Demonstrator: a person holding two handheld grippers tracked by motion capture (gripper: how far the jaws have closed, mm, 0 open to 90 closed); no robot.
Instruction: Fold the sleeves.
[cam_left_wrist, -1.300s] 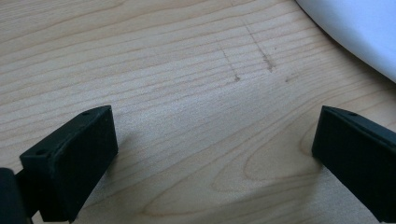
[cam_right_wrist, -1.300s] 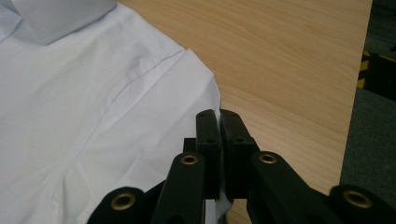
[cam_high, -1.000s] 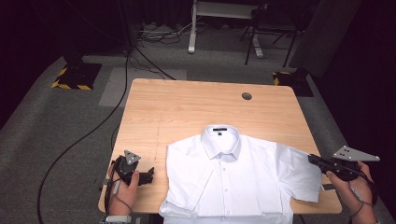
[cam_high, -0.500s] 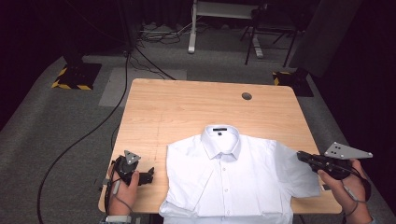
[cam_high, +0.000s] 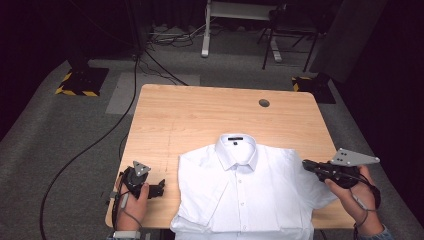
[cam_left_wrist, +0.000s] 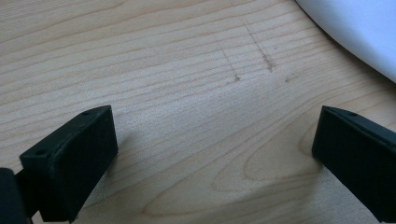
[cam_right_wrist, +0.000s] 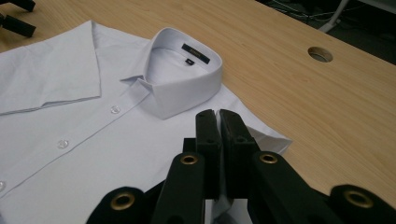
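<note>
Wooden table (cam_high: 200, 120) bears the white shirt (cam_high: 245, 195); closed right claw (cam_high: 306, 164) hovers over its sleeve.

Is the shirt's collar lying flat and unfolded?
No. In the right gripper view the collar stands folded over around the neck of the shirt, with its dark label showing inside.

No legible text; shirt (cam_right_wrist: 116, 140) collar label (cam_right_wrist: 195, 53) too small.
</note>
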